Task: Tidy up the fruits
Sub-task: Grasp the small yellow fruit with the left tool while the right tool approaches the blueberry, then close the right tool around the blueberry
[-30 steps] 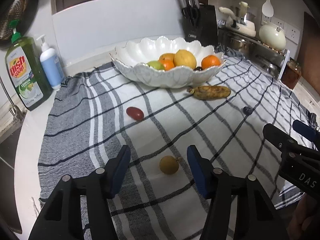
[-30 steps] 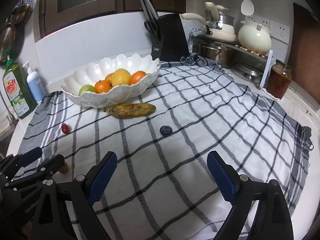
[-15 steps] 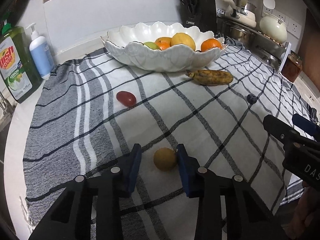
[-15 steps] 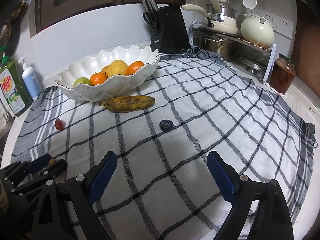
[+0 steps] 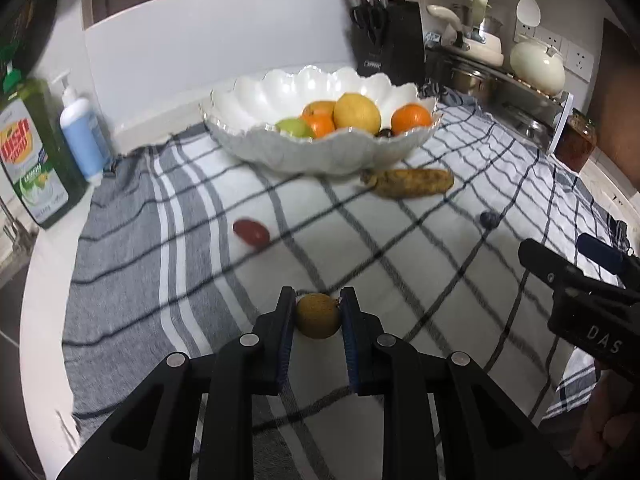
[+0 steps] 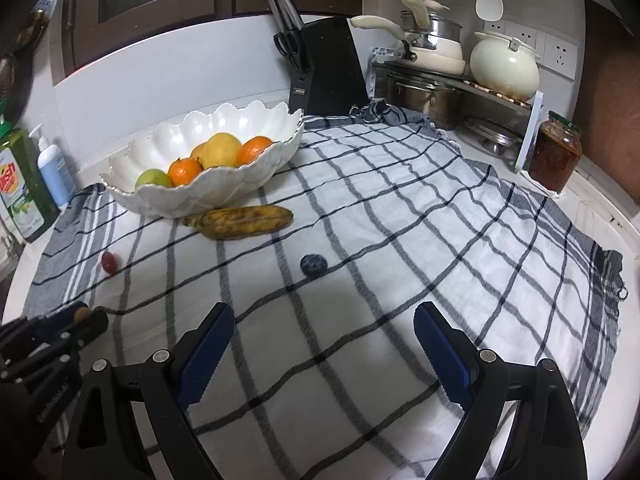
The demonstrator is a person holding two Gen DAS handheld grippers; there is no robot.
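Pickup is in hand: the left tool [image 5: 318,316] pinches a small round yellow-brown fruit [image 5: 318,317] low over the checked cloth. Next comes carrying it to the white scalloped bowl [image 5: 256,142]. The right tool [image 6: 320,344] hangs spread, empty.

Bare cloth [image 6: 400,208] right of banana [image 6: 244,222]

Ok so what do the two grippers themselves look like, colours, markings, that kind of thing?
Both match: the left gripper and right gripper have matte black, angular plastic linkage arms joined by round silver pivot pins, and fingers lined with blue, ridged pads. White lettering reading DAS shows on the right gripper's side in the left wrist view. No cables or sleeves are visible.
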